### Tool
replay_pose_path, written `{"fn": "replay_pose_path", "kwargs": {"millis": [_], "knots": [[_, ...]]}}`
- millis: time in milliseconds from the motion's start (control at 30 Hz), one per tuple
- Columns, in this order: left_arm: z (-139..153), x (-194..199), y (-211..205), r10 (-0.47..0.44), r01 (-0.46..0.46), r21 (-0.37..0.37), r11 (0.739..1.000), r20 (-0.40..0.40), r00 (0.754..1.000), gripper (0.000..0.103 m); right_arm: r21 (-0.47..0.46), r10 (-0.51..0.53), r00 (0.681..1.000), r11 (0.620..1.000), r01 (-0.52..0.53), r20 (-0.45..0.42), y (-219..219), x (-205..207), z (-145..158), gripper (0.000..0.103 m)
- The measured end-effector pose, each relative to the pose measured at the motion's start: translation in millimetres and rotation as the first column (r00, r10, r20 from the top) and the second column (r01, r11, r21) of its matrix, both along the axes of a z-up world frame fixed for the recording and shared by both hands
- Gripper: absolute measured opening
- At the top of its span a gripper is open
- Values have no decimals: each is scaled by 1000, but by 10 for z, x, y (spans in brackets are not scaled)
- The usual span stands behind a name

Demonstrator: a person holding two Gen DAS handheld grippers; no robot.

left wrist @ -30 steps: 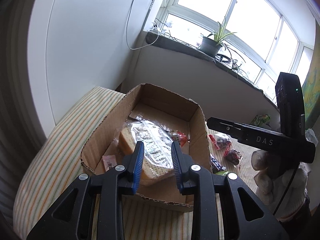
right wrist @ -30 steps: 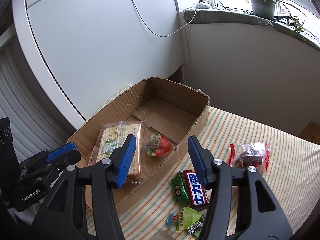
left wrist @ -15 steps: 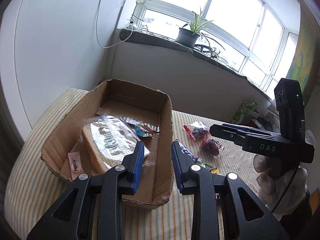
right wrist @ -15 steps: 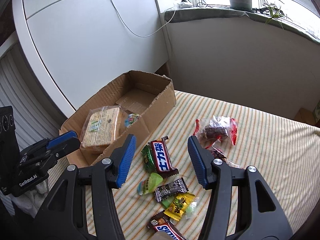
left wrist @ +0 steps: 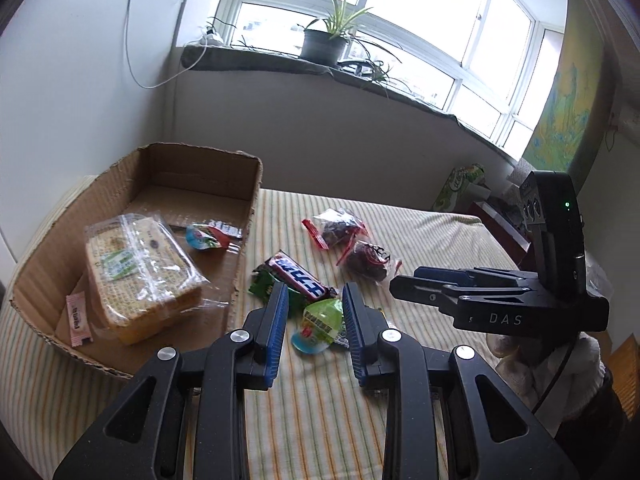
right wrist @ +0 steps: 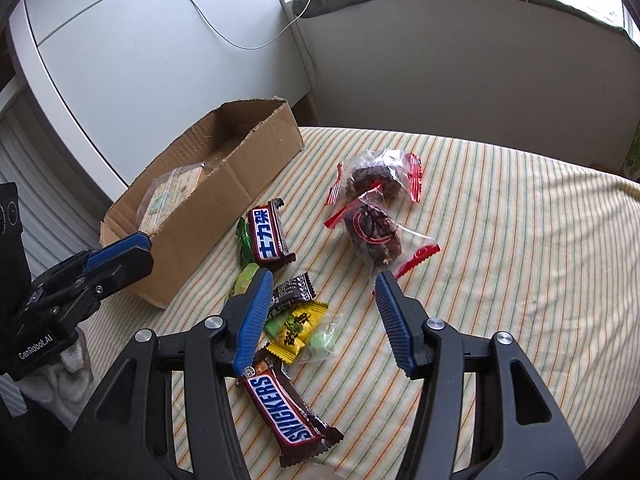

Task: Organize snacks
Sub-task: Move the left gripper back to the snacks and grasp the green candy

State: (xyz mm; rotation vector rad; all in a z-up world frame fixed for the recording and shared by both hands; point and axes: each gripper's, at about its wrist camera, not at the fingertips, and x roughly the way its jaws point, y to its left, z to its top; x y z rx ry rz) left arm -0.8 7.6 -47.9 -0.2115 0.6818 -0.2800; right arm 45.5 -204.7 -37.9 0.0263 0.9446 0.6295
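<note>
Snacks lie in two groups: some are in the box (left wrist: 192, 184), the rest loose on the striped cloth (right wrist: 500, 240) just beside it. In the box we note a wrapped cake (left wrist: 140, 268), a jelly cup (left wrist: 204, 237) and a pink sachet (left wrist: 78, 320). On the cloth we note a Chinese-label bar (right wrist: 268, 236) near the box wall, two clear bags of dark fruit (right wrist: 374, 228), a small dark candy (right wrist: 290, 290), a yellow candy (right wrist: 296, 326), a Snickers (right wrist: 290, 416) and a green jelly cup (left wrist: 320, 322). We hold the left gripper (left wrist: 314, 320) empty, its fingers moderately parted, with the green cup seen between them; contact cannot be confirmed from either view. The right gripper (right wrist: 320, 316) is spread wide and empty above the small candies, and touches nothing. We judge the step in hand to be the reach for the next loose item, with most of the sorting not yet done. The next move, in our judgement, calls for lowering the left fingers around the green cup, closing on its rigid sides, then lifting it over the box wall. The cup's rounded shape may let it slip, and the neighbouring wrappers may be dragged along.
</note>
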Motion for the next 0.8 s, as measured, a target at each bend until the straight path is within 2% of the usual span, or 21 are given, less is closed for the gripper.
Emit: {"fn": "replay_pose_path", "kwargs": {"millis": [233,333,367,567,800], "knots": [[-191,47,-286,-47,50,49,998,-51,998,26,-21,35,999,999,-36,-9,-11,-157,-124,55],[-249,74,-347,-56,60,64,996,-66,996,26,-47,46,999,998,-47,-26,29,-162,-204,36],[-266,79,-363,-60,65,68,996,-70,996,26,-40,49,998,998,-50,-37,35,-154,-229,35],[-310,97,-400,-57,64,91,994,-75,996,26,-20,73,996,997,-74,-43,116,-127,-224,35],[-388,139,-375,-50,60,101,993,-96,994,26,-67,99,993,992,-103,-58,264,-121,-319,34]]}}
